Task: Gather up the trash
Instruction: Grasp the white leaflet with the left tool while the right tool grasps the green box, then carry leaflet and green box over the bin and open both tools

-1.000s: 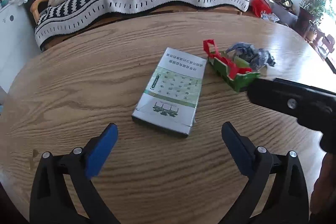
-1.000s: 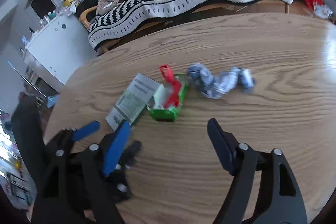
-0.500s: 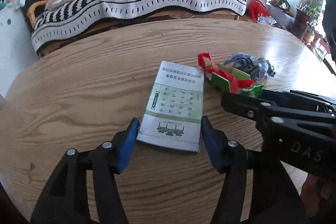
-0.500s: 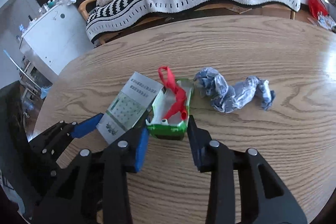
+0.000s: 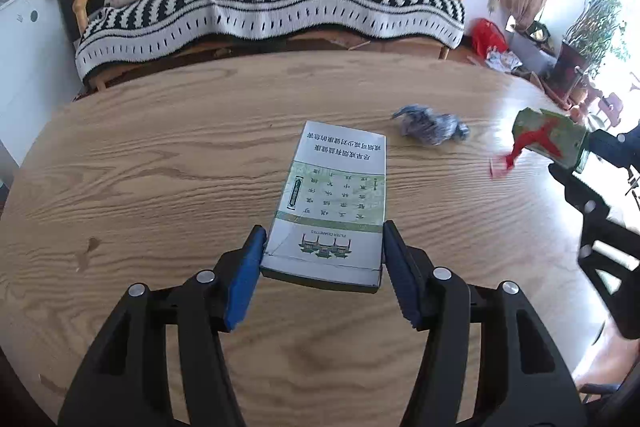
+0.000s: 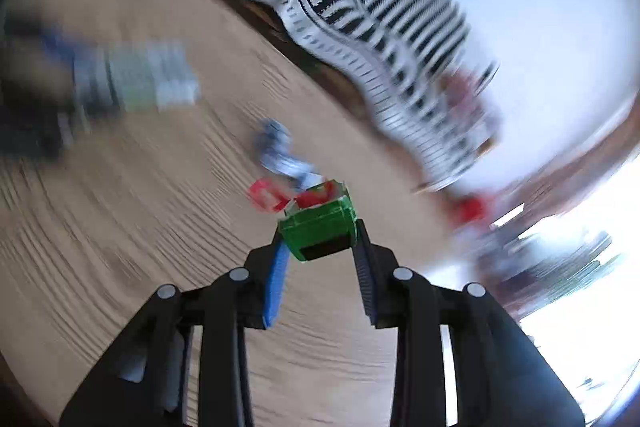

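My left gripper point(image 5: 322, 251) is shut on the near end of a flat white and green carton point(image 5: 336, 203) that lies on the wooden table point(image 5: 160, 167). My right gripper point(image 6: 320, 243) is shut on a small green box with a red ribbon point(image 6: 318, 227) and holds it in the air, tilted; the box also shows at the right of the left wrist view point(image 5: 550, 141). A crumpled blue-grey wrapper point(image 5: 430, 123) lies on the table beyond the carton; it shows blurred in the right wrist view point(image 6: 280, 151).
A sofa with a black and white striped blanket point(image 5: 272, 3) stands behind the table. A white cabinet point(image 5: 20, 47) is at the left. Potted plants point(image 5: 592, 27) and red bags point(image 5: 486, 33) are on the floor at the right.
My left gripper closed on the carton's near end. My right gripper closed on the green box, lifted it off the table and swung it to the right, tilting.
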Demonstrator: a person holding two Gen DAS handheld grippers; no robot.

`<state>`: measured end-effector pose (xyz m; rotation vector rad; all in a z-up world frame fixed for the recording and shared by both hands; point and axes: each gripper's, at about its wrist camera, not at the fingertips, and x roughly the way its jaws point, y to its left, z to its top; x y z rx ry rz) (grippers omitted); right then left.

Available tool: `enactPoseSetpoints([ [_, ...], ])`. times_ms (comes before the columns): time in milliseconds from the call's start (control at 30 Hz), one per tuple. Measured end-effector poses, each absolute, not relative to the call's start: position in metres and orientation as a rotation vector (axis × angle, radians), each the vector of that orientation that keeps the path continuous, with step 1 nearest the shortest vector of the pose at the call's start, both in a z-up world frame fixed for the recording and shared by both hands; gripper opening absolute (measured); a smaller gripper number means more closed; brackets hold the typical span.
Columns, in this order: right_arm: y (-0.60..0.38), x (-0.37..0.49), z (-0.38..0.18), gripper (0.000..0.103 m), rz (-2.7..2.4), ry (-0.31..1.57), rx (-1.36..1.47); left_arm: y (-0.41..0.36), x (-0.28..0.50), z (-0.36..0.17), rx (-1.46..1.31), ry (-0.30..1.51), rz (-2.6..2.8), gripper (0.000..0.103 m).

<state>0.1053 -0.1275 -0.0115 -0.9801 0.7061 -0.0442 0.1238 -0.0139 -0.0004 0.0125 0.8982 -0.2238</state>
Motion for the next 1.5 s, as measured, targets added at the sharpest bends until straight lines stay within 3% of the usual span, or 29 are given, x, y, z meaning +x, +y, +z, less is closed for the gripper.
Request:
enactPoseSetpoints([
  [200, -0.152, 0.075, -0.02, 0.032, -0.089, 0.708, -1.099, -0.023, 0.096, 0.017, 0.008, 0.865, -0.24, 0.058],
  [567, -0.275, 0.052, 0.055, 0.032, 0.08, 0.844, -0.236, -0.061, 0.058, 0.042, -0.001, 0.828, -0.319, 0.057],
  [767, -0.358, 0.015, 0.058, 0.032, 0.008, 0.893, 0.009, -0.115, 0.045, 0.048, 0.032, 0.813, -0.429, 0.057],
  [1200, -0.565, -0.14, 0.044, 0.032, -0.397, 0.942, 0.272, -0.285, -0.026, 0.038, 0.208, 0.835, -0.789, 0.057],
  [1500, -0.671, -0.233, 0.011, 0.032, -0.579, 1.005, 0.443, -0.465, -0.112, -0.004, 0.286, 0.95, -1.07, 0.057],
])
